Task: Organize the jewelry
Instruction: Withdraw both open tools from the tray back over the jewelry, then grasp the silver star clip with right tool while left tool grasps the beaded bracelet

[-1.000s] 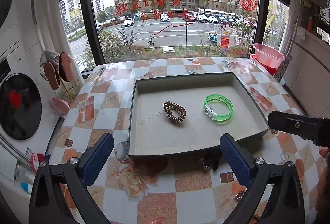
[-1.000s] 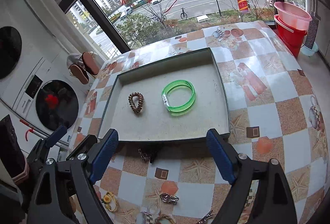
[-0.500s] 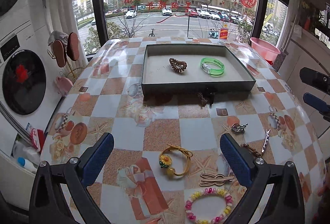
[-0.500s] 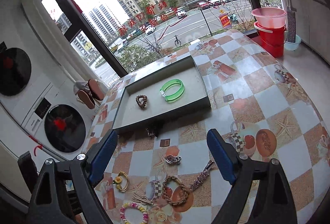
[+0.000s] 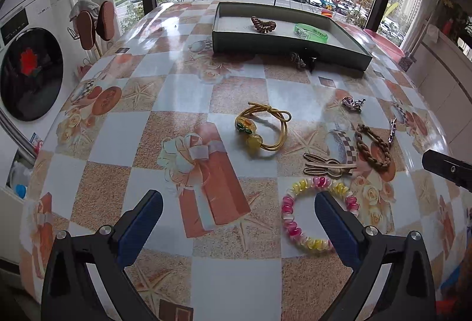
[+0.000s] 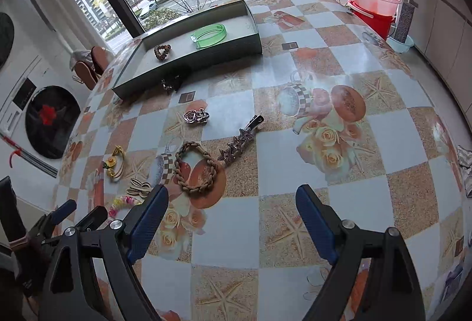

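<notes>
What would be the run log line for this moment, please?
left gripper: open, empty | right gripper: open, empty | tray: brown coil tie, green bangle

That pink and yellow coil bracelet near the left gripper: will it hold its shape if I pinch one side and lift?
Probably not fully. The coil bracelet looks like a springy plastic spiral, so it would likely sag and stretch from the pinched side. Its glossy loops may slip between the pads. It looks light and lies flat on the table, so rolling seems unlikely; the open left gripper should take several coils.
</notes>
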